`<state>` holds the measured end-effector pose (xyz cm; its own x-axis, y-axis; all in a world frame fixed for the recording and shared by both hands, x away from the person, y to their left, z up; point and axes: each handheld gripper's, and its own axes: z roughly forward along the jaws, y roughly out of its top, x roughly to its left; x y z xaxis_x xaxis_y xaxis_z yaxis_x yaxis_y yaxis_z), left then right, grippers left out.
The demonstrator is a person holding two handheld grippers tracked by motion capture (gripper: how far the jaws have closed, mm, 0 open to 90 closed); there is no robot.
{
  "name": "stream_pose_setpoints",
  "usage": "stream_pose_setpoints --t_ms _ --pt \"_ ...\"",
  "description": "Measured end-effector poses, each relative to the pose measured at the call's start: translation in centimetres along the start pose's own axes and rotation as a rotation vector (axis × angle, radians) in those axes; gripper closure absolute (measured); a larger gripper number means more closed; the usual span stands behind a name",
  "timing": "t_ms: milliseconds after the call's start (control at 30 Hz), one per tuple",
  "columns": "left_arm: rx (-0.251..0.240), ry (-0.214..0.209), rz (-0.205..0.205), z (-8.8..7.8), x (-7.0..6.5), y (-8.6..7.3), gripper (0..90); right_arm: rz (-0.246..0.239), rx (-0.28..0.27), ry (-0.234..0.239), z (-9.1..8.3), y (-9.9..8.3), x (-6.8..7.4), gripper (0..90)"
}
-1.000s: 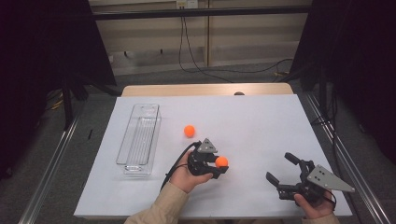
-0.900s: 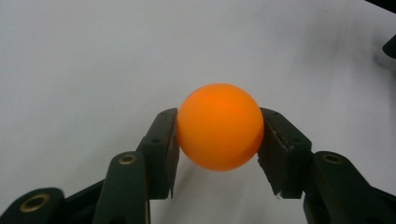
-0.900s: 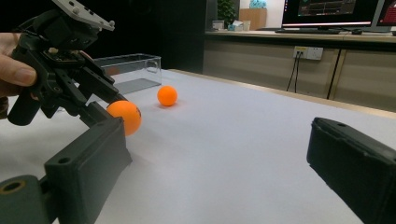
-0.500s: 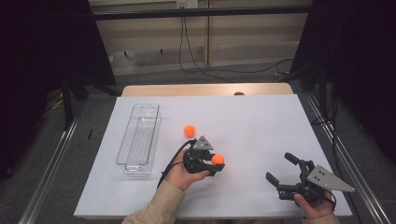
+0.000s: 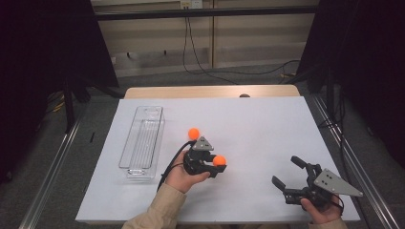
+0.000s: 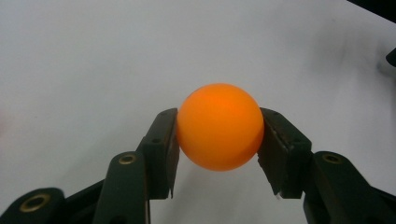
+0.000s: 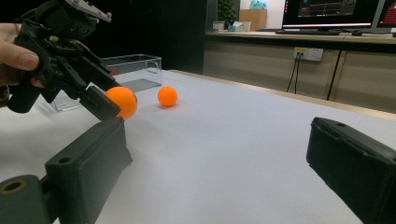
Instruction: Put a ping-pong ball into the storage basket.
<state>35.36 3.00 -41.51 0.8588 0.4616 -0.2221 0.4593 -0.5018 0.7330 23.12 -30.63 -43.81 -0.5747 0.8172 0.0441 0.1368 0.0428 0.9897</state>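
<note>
The left gripper (image 5: pixel 213 164) is clamping an orange ball (image 5: pixel 219 161) between its pads, and the left gripper view is showing it cleanly: both pads are pressing the ball (image 6: pixel 219 126) at its widest part, with white surface behind it. Compared with a second ago, the ball is sitting a touch farther up the sheet and closer to the middle, so the hand is carrying it slowly, not parking it. The grip itself is not changing at all; it is staying as tight as it was.

In the right gripper view the held ball (image 7: pixel 122 101) is hanging clear of the surface, with a shadow under it, so it looks lifted rather than dragged.

A second ball (image 5: pixel 193 133) is lying loose on the surface just beyond the left gripper, between it and the clear tray (image 5: pixel 142 143) at the left. The tray is looking bare inside, as far as the high view tells.

The right gripper (image 5: pixel 290 179) is resting low at the near right corner, jaws spread wide with nothing between them, and it is not shifting from where it was a second ago.

My reading: the pick is done and the carry is under way, most likely toward the tray. The loose ball is sitting close to that path, so a nudge is the risk.
</note>
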Motion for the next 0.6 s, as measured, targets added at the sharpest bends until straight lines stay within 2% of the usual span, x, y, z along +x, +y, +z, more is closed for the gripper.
stream_pose_setpoints --t_ms 600 --pt "0.0 0.015 -0.013 -1.0 0.87 0.0 50.8 0.001 -0.001 0.001 -0.02 0.01 0.0 4.6"
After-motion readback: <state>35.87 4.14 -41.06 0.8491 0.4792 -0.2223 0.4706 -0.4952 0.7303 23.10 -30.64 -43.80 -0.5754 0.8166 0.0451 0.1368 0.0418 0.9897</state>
